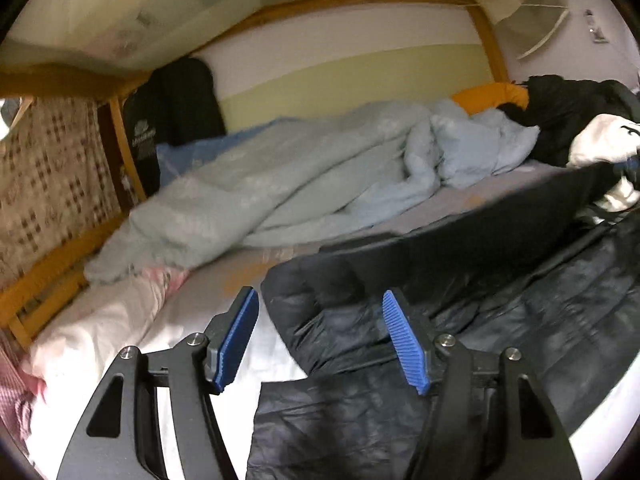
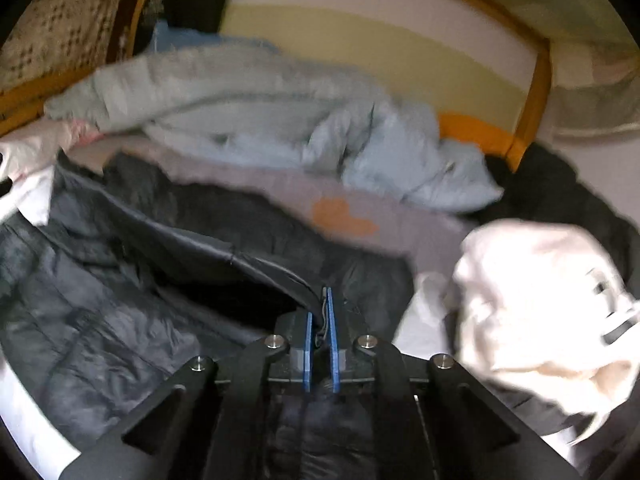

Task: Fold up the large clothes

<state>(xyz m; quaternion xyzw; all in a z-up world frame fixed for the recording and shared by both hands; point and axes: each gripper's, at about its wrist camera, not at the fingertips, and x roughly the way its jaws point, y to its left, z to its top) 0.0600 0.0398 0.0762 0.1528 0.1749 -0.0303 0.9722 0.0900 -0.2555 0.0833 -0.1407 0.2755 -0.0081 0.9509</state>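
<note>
Pinched between my right tongs is the thin hem edge of the dark puffer jacket, the blue pads pressed together on it. My left tongs are spread, empty, hovering over the jacket's other end. The jacket lies across the bed, its long axis running from one pair of tongs to the other. That slick shell could slide out of such a narrow pinch, and lifting may drag in the white garment just beside it.
</note>
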